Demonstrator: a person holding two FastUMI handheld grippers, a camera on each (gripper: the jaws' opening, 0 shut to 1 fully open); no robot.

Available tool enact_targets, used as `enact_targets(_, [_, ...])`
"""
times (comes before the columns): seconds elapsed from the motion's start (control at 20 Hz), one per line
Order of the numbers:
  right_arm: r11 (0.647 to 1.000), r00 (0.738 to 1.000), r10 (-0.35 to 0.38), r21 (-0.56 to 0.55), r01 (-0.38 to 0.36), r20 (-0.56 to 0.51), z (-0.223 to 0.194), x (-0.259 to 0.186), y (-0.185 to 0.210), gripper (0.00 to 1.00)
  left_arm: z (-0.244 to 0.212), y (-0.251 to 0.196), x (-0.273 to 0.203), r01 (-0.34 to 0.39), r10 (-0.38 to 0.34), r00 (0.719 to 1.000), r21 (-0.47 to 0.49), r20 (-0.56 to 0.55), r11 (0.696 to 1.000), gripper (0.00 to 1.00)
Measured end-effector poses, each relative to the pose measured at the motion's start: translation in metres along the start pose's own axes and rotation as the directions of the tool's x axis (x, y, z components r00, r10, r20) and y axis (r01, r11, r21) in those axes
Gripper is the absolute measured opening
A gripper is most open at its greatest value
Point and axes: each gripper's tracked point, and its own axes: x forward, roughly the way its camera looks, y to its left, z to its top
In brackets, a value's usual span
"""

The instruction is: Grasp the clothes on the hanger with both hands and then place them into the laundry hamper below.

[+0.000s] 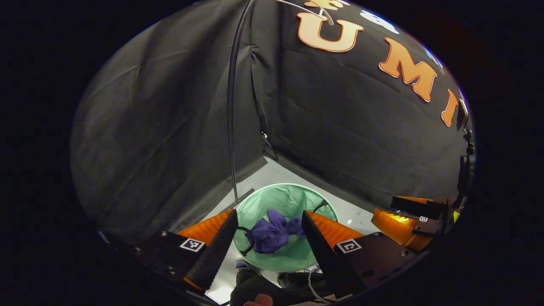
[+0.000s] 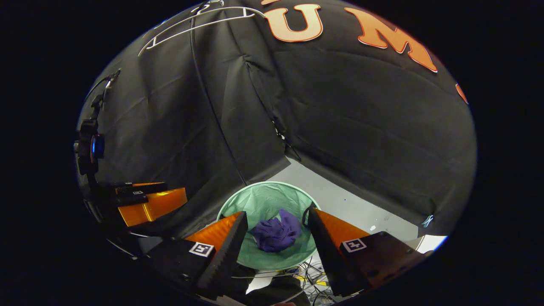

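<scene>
A crumpled purple garment (image 1: 272,233) lies inside the round mint-green hamper (image 1: 293,195) on the floor. In the left gripper view, my left gripper (image 1: 267,225) hangs open above the hamper, its fingers framing the garment with nothing between them. My right gripper (image 2: 275,226) is open too, well above the same purple garment (image 2: 276,233) in the hamper (image 2: 259,195). A bare white hanger (image 2: 199,23) hangs at the top left of the right gripper view. The other gripper shows at the right edge (image 1: 408,223) of the left gripper view and at the left edge (image 2: 146,202) of the right gripper view.
A thin black stand pole (image 1: 231,106) rises from the floor just behind the hamper. Pale floor (image 1: 352,210) lies beyond the hamper, black cloth walls close it in. Loose cables (image 2: 310,272) lie on the floor near the hamper's front. A fingertip (image 1: 259,300) shows at the bottom edge.
</scene>
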Motion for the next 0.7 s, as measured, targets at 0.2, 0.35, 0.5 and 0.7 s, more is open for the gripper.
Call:
enact_targets(0.2, [1.0,0.997,0.004,0.002,-0.004,0.079,0.013,-0.022,-0.001,0.94,0.03,-0.002,-0.023,-0.008,0.009,0.996,-0.013,0.093,1.0,0.97])
enact_targets(0.35, [1.0,0.988,0.006,0.019,-0.01,0.157,0.041,-0.045,-0.002,0.94,0.052,-0.001,-0.045,-0.008,0.013,0.985,-0.027,0.173,1.0,1.0])
enact_targets(0.5, [1.0,0.968,-0.002,0.019,-0.002,0.252,0.068,-0.069,-0.006,0.94,0.08,-0.002,-0.083,0.005,0.004,0.958,-0.029,0.287,1.0,0.97])
enact_targets(0.7, [1.0,0.93,-0.017,0.002,0.018,0.366,0.112,-0.106,-0.01,0.94,0.108,0.003,-0.131,-0.025,0.028,0.9,-0.013,0.435,1.0,0.96])
